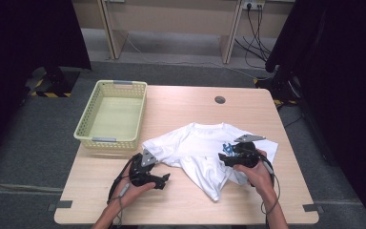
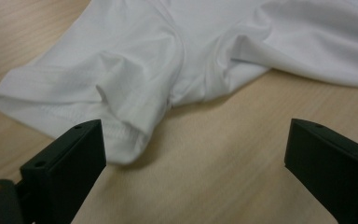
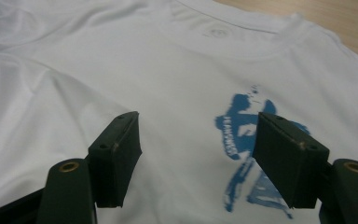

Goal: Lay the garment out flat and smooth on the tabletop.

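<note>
Two grippers bracket the white T-shirt (image 1: 205, 150) crumpled mid-table: our left gripper (image 2: 193, 154), jaws wide apart, faces the sleeve hem (image 2: 121, 135), while our right gripper (image 3: 196, 149) hovers, jaws apart and gripping nothing, above the blue print (image 3: 247, 154), likely choosing grab points.

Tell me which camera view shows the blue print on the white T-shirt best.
The right gripper view: the blue print lies close up between that gripper's open jaws, its brush-like strokes clear. The high view shows it as a small blue patch beside the right gripper. The left gripper view shows plain white sleeve.
</note>
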